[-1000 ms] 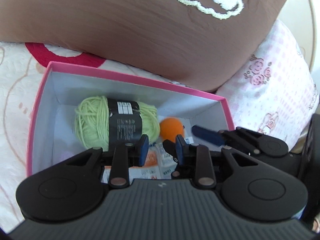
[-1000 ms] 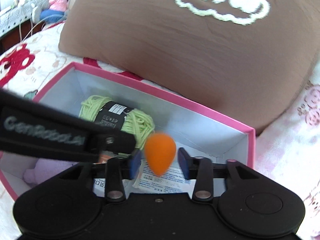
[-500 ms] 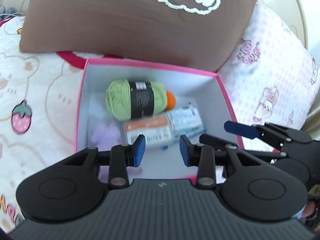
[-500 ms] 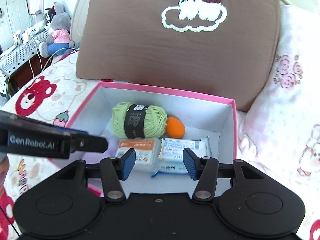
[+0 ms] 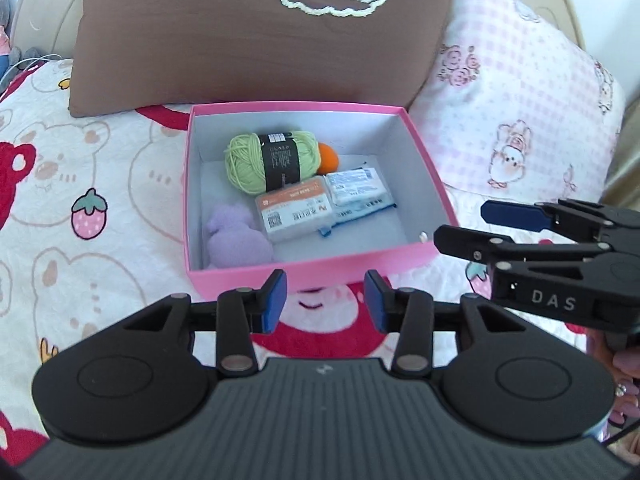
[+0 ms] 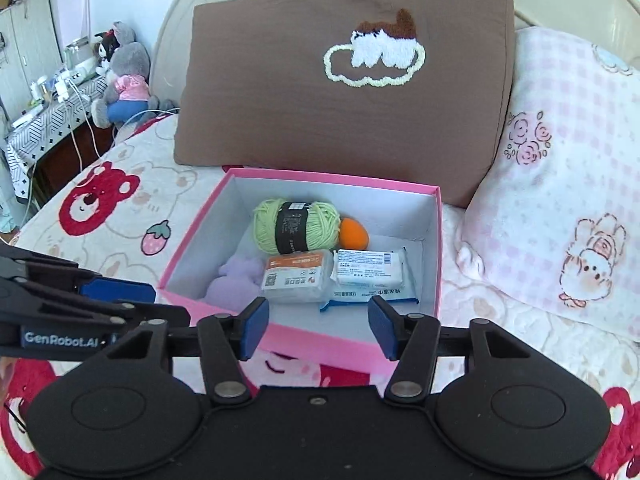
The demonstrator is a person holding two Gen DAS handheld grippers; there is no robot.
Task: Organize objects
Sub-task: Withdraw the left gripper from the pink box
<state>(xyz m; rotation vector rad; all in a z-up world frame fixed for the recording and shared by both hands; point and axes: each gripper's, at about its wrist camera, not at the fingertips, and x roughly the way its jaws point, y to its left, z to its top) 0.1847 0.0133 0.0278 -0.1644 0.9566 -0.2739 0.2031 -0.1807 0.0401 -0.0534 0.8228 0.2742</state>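
A pink box (image 5: 312, 270) (image 6: 320, 346) sits on the bed. Inside lie a green yarn ball (image 5: 272, 160) (image 6: 296, 226), an orange sponge egg (image 5: 329, 159) (image 6: 353, 233), an orange-labelled packet (image 5: 296, 212) (image 6: 298, 278), a blue-white wipes packet (image 5: 358, 192) (image 6: 370, 274) and a purple plush (image 5: 236, 240) (image 6: 232, 280). My left gripper (image 5: 326, 300) is open and empty, in front of the box's near wall. My right gripper (image 6: 318, 326) is open and empty, also at the near wall; it shows at the right of the left wrist view (image 5: 472, 224).
A brown pillow (image 6: 344, 92) leans right behind the box. A pink checked pillow (image 6: 560, 184) lies to the right. The bear-print bedsheet (image 5: 80, 208) surrounds the box. Plush toys (image 6: 124, 80) and a cluttered side table (image 6: 44, 116) stand far left.
The right gripper let go of the orange sponge egg, which now lies in the box beside the yarn. Both grippers have pulled back out of the box toward me.
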